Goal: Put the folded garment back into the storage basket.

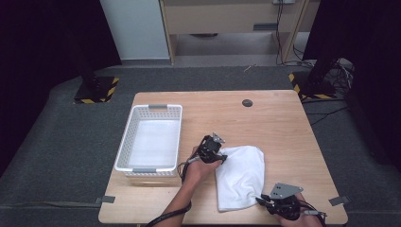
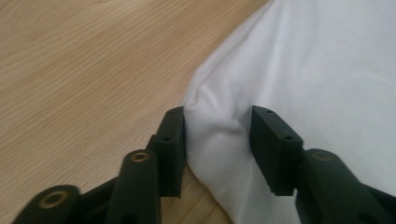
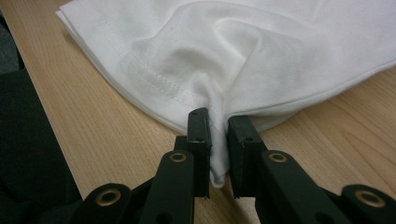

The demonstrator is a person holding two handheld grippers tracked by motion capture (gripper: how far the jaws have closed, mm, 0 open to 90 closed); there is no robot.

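A folded white cloth lies on the near right part of a wooden table, just right of a white basket that stands on the table's left side. The left gripper sits at the cloth's upper left corner; in the left gripper view its jaws stand apart with a bunched fold of cloth between them, both pads meeting the fabric at its sides. The right gripper is at the cloth's near right edge; in the right gripper view its jaws are clenched on a pinched fold of the hemmed edge, the fabric puckering up from the grip. A small dark disc sits near the table's far edge.
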